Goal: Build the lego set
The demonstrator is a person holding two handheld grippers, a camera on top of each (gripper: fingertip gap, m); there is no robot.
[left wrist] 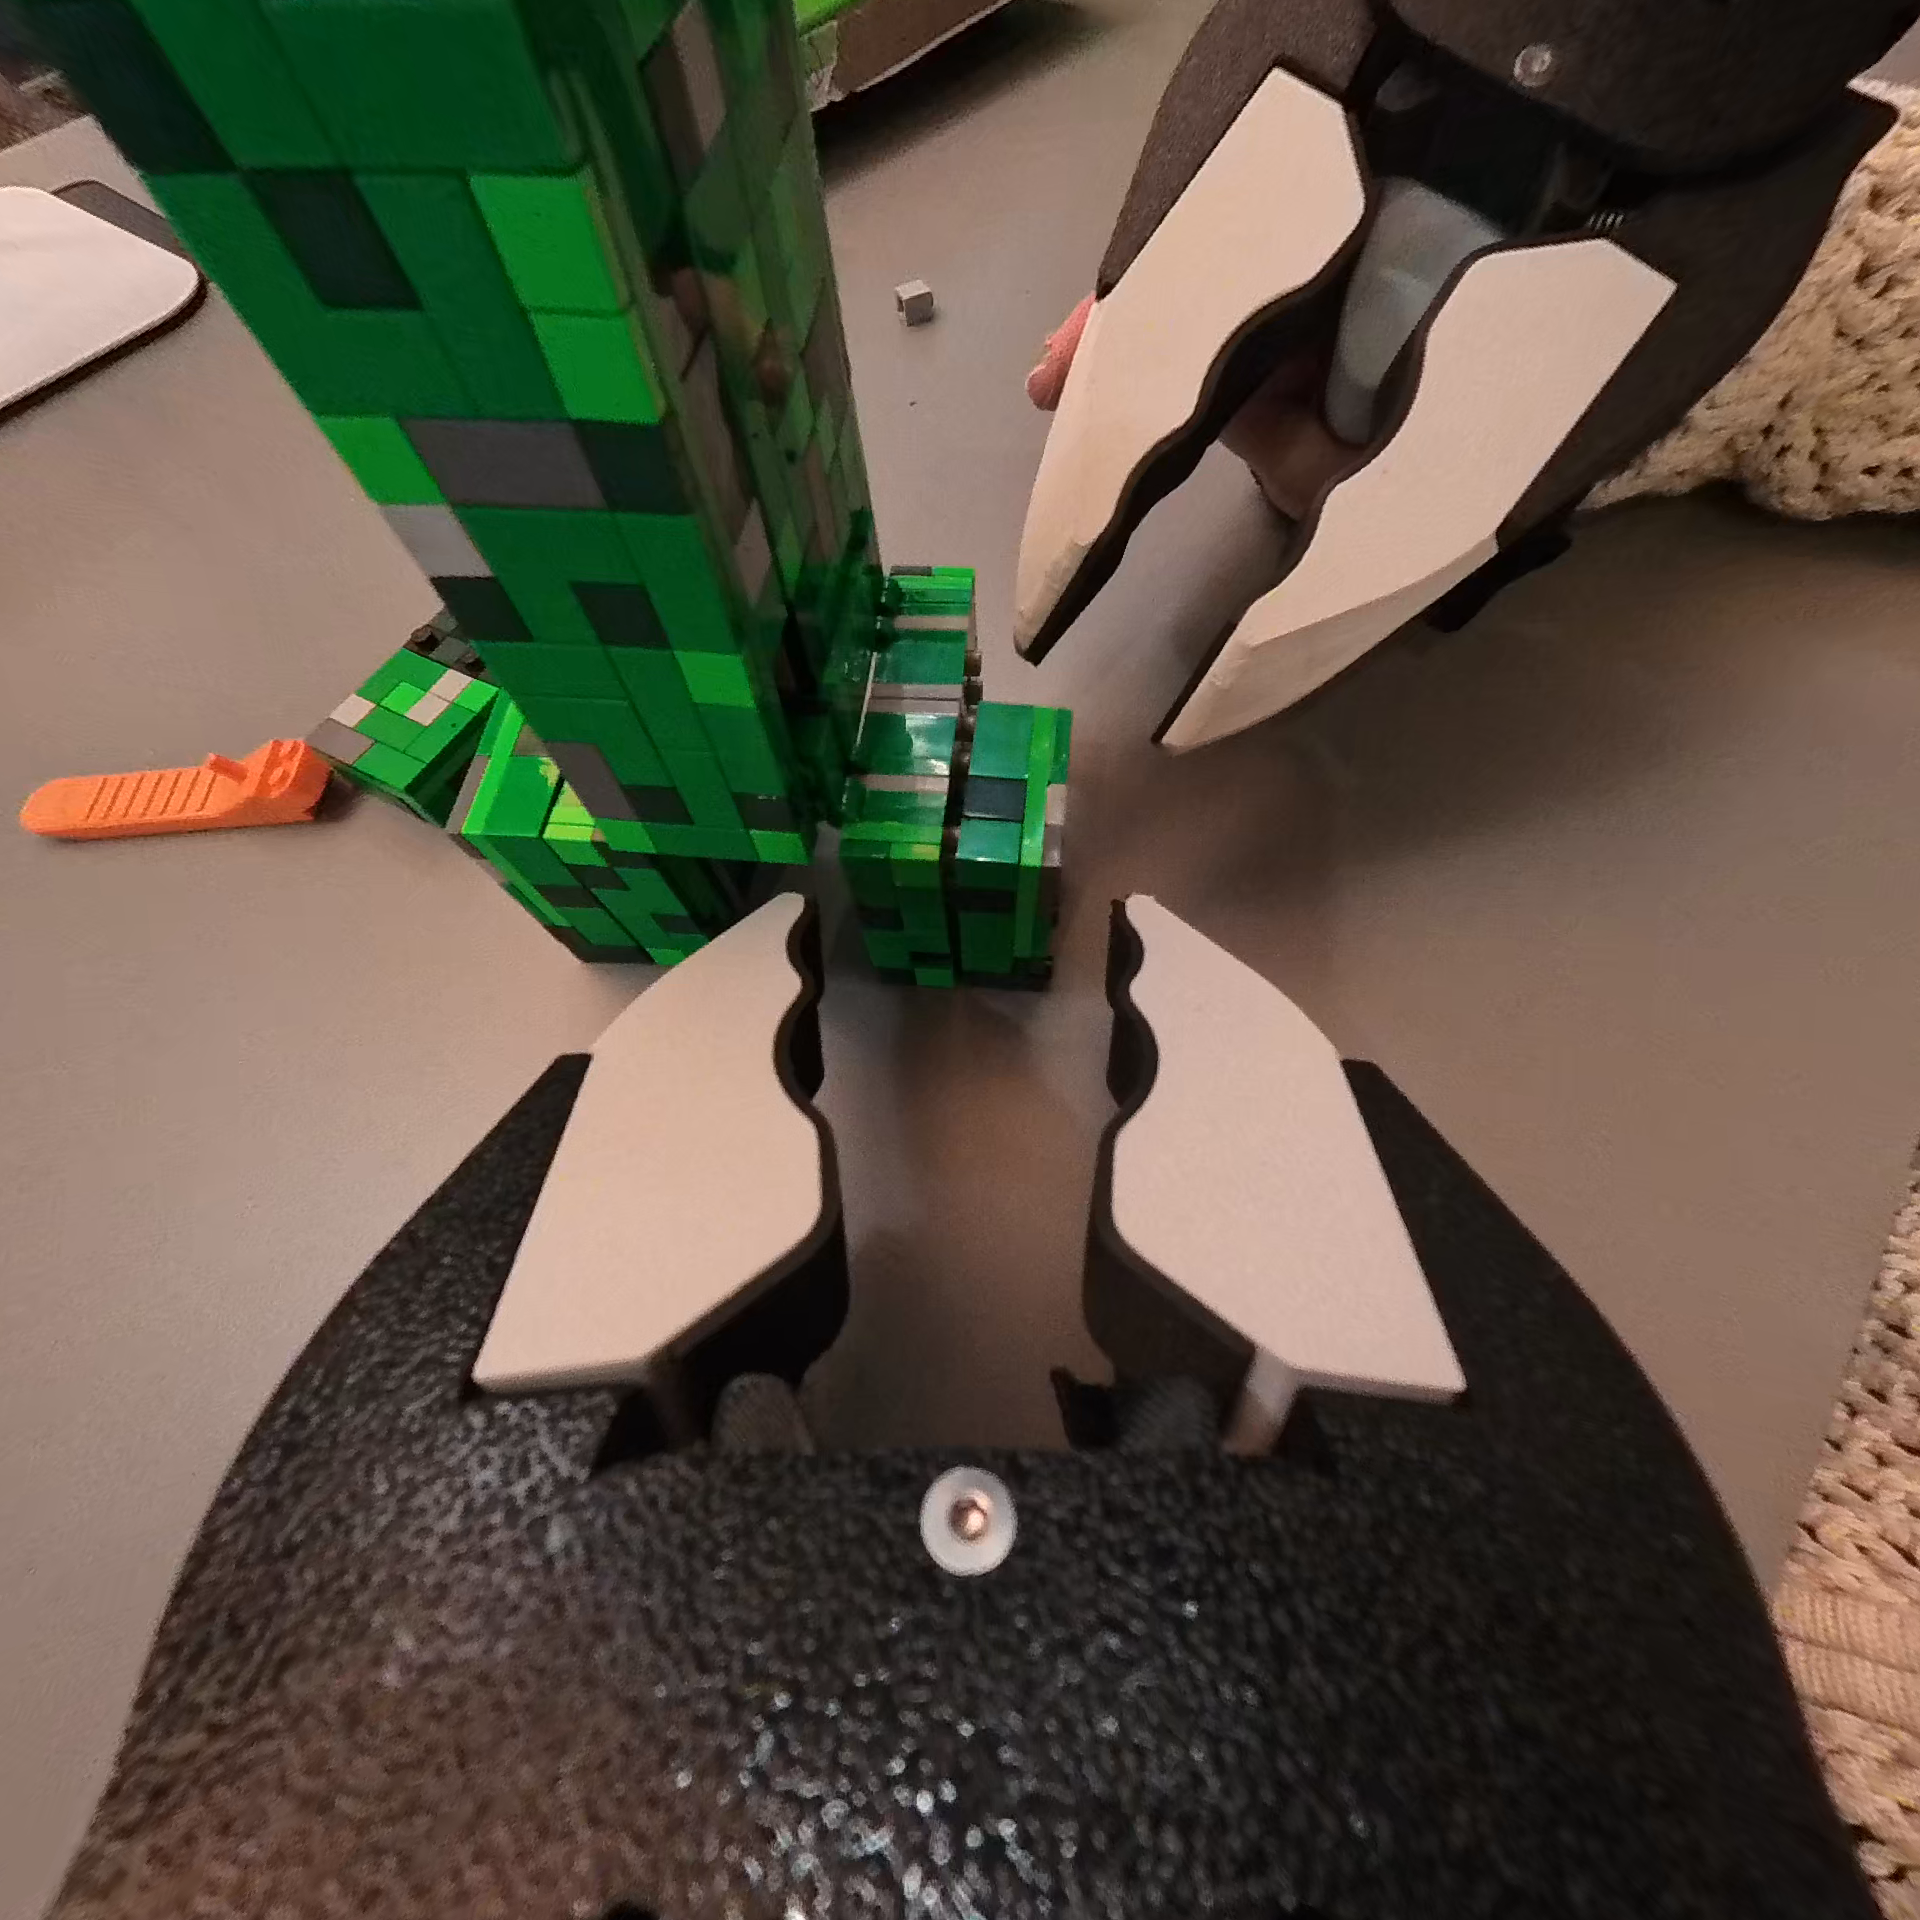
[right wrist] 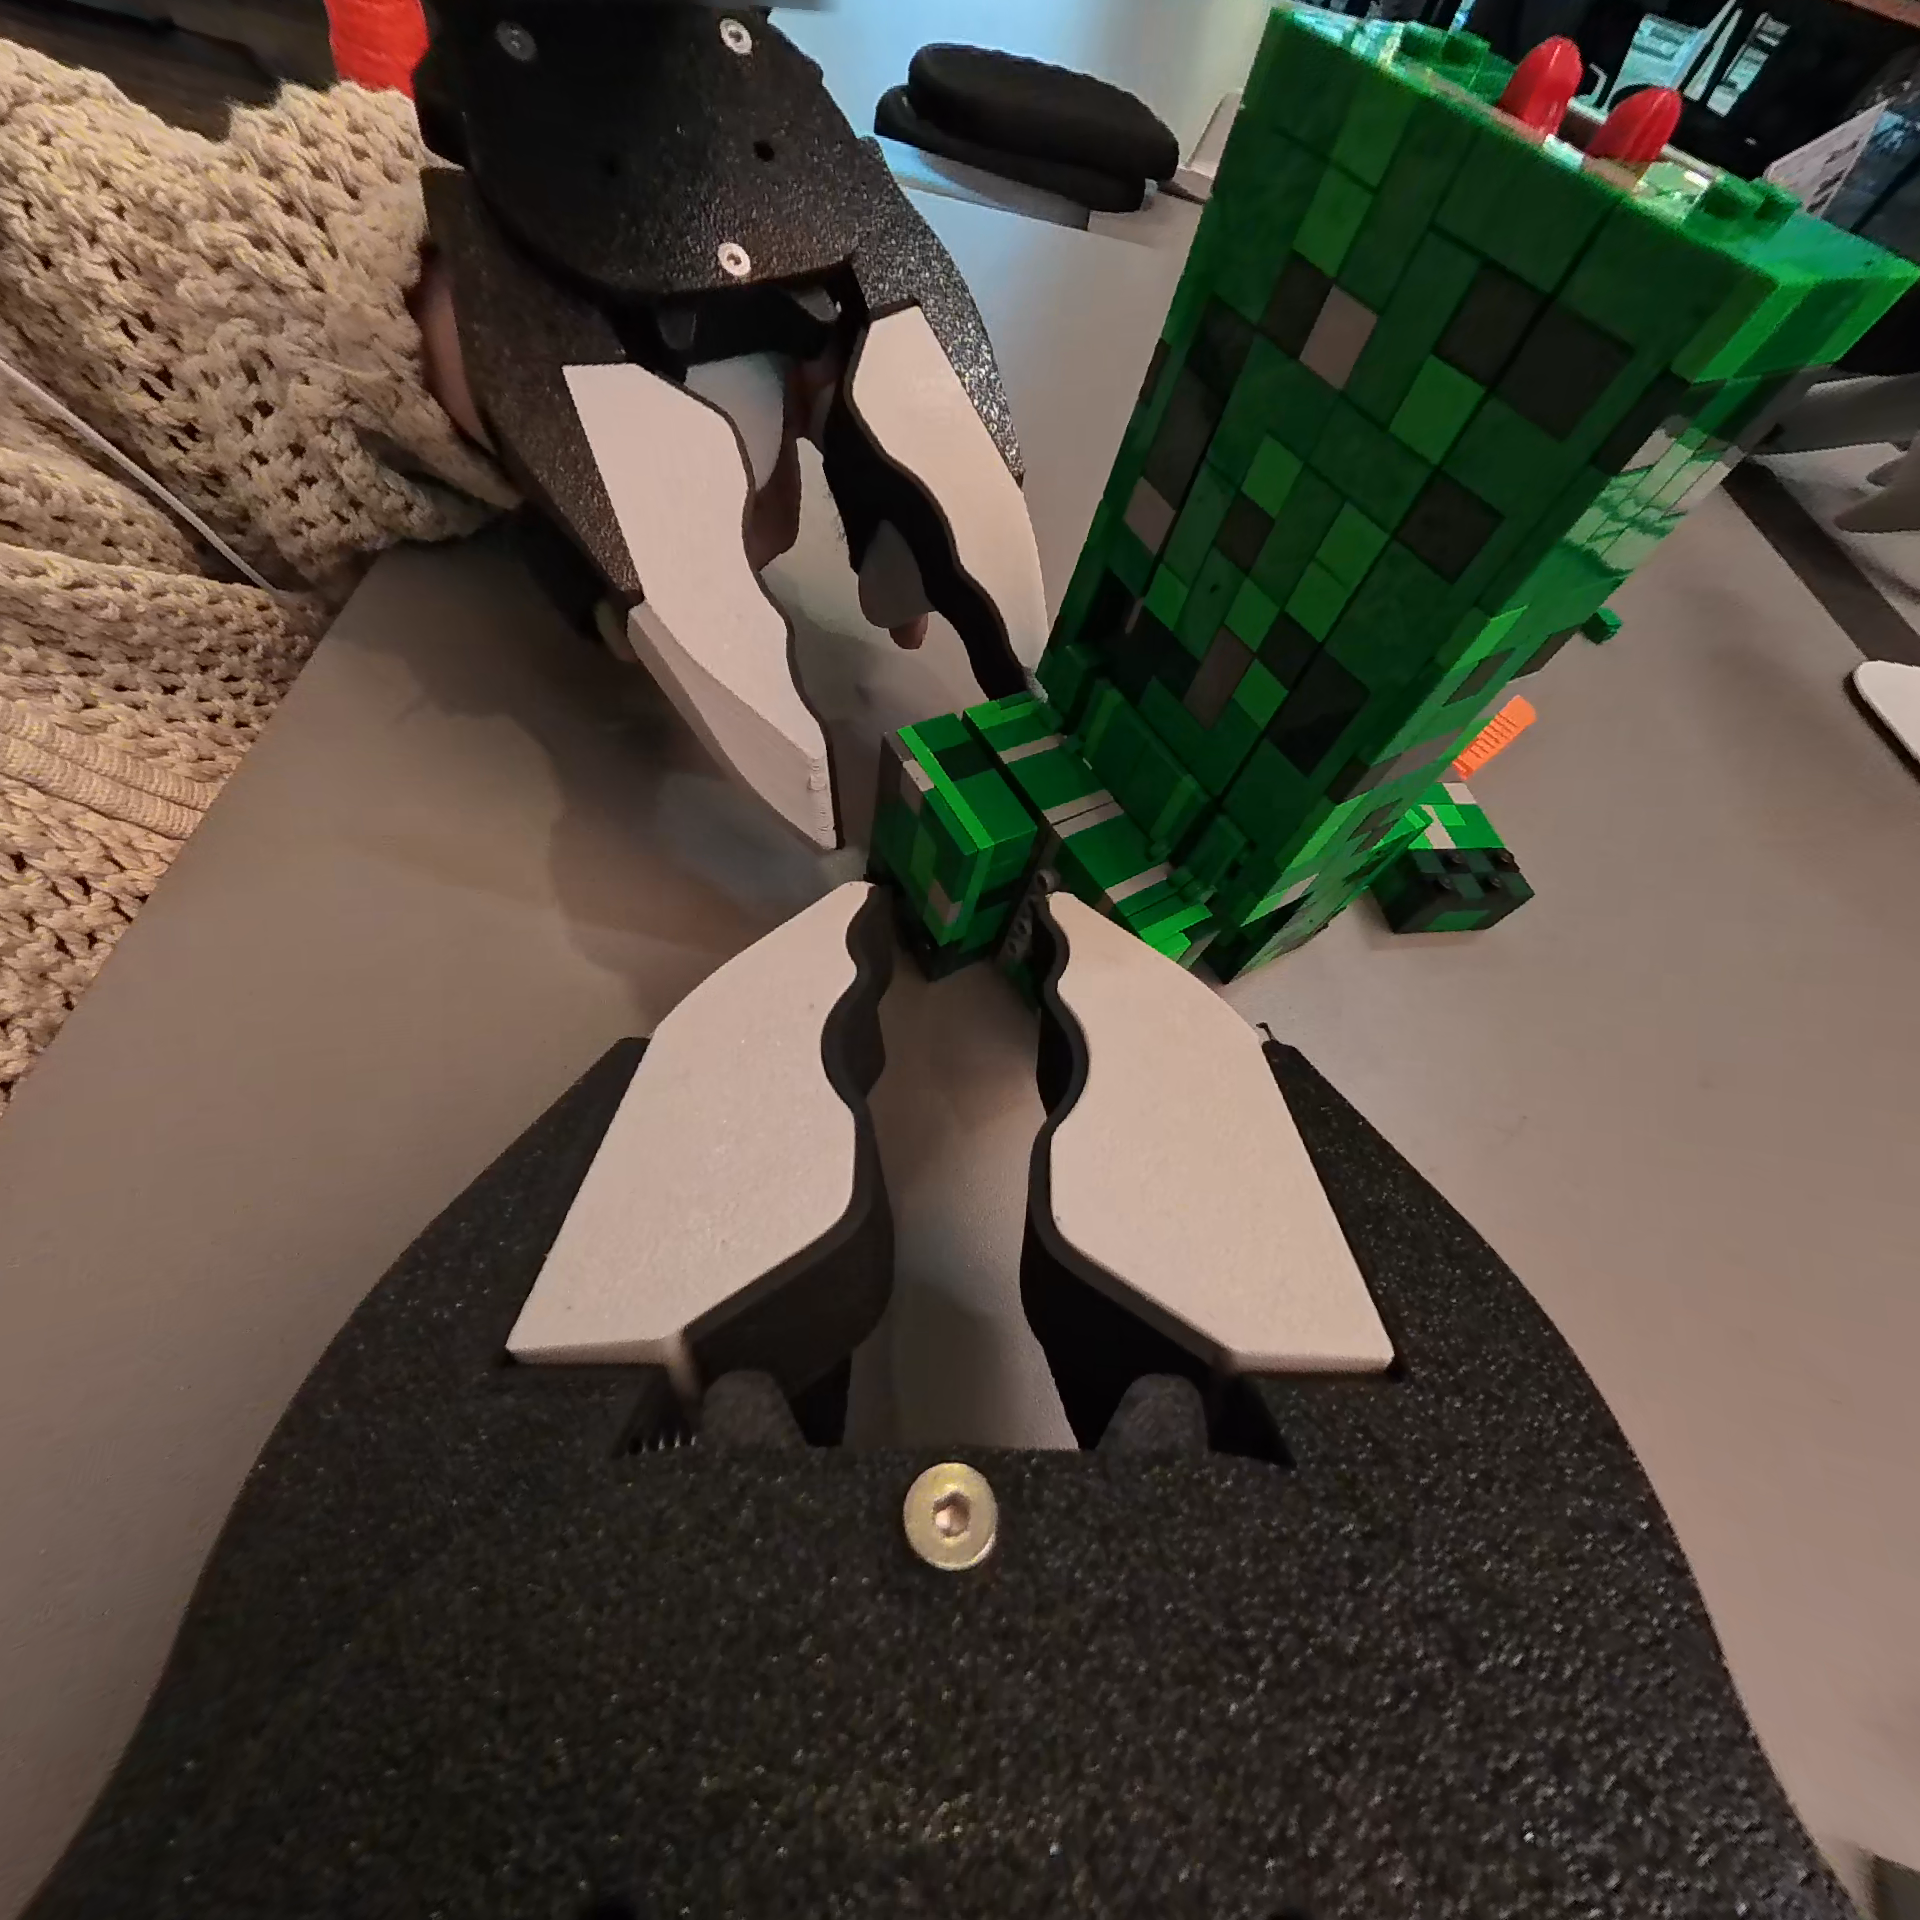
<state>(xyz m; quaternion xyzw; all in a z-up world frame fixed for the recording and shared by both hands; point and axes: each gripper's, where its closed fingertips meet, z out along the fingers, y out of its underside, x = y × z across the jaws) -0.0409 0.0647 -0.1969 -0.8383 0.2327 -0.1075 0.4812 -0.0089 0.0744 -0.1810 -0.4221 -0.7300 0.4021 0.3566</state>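
Both tongs [left wrist: 961, 914] [right wrist: 961, 914] gape beside upright green tower [left wrist: 582, 416].

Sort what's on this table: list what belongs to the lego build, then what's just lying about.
Job:
tall green lego body
green foot block
loose green block
orange brick separator
small grey piece

Lying about:
white pad
black cushion

Warm, dim indoor light; soft shadows pool on the grey table [left wrist: 1455, 935]. Wide-angle bending warps edges; glare streaks the green brick tower [left wrist: 727, 312].
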